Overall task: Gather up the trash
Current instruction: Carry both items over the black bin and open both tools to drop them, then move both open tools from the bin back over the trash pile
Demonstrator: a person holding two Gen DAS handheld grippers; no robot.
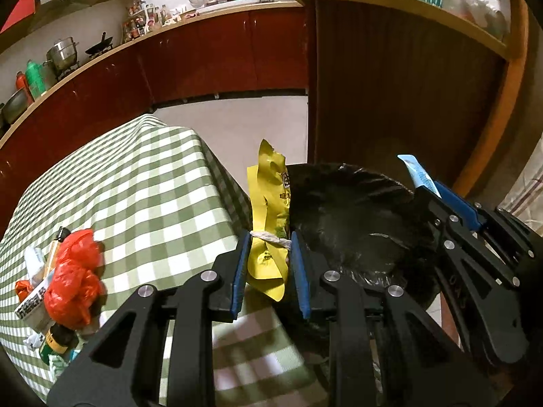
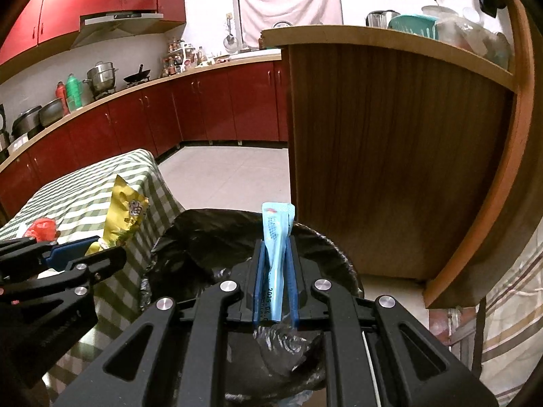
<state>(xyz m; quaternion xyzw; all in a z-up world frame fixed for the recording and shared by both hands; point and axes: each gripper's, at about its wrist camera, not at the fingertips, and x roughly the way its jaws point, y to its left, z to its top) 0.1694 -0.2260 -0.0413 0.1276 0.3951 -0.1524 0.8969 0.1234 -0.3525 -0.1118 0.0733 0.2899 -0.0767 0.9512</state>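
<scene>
While held pinched in the right tool [image 2: 275,283], closed hard on a thin blue sachet [image 2: 276,234], long axis running straight out along the fingers and tip pointing away. Directly beneath and just beyond that tool: open mouth of the black-lined bin [image 2: 203,237], so nothing but a release and a drop seems needed there. Judged the nearer of the two to the opening.

Left tool [image 1: 268,264] likewise closed, pads [image 1: 240,271] clamped on the lower part of a crumpled yellow snack bag [image 1: 268,196] with a bit of white string across it; bag standing upright, long axis along the fingers. Placed at the bin's left rim [image 1: 356,203], right where the bin meets the hanging edge of the checked cloth on the worktop [image 1: 142,183]. Bin mouth off to the right of this tool, so probably a short shift rightward before letting go; otherwise a risk of the bag sliding down between cloth and bin.

Further left on the worktop, near edge: red plastic bag [image 1: 73,281] bunched among other scraps, plus a small dark bottle [image 1: 56,339], not yet collected.
</scene>
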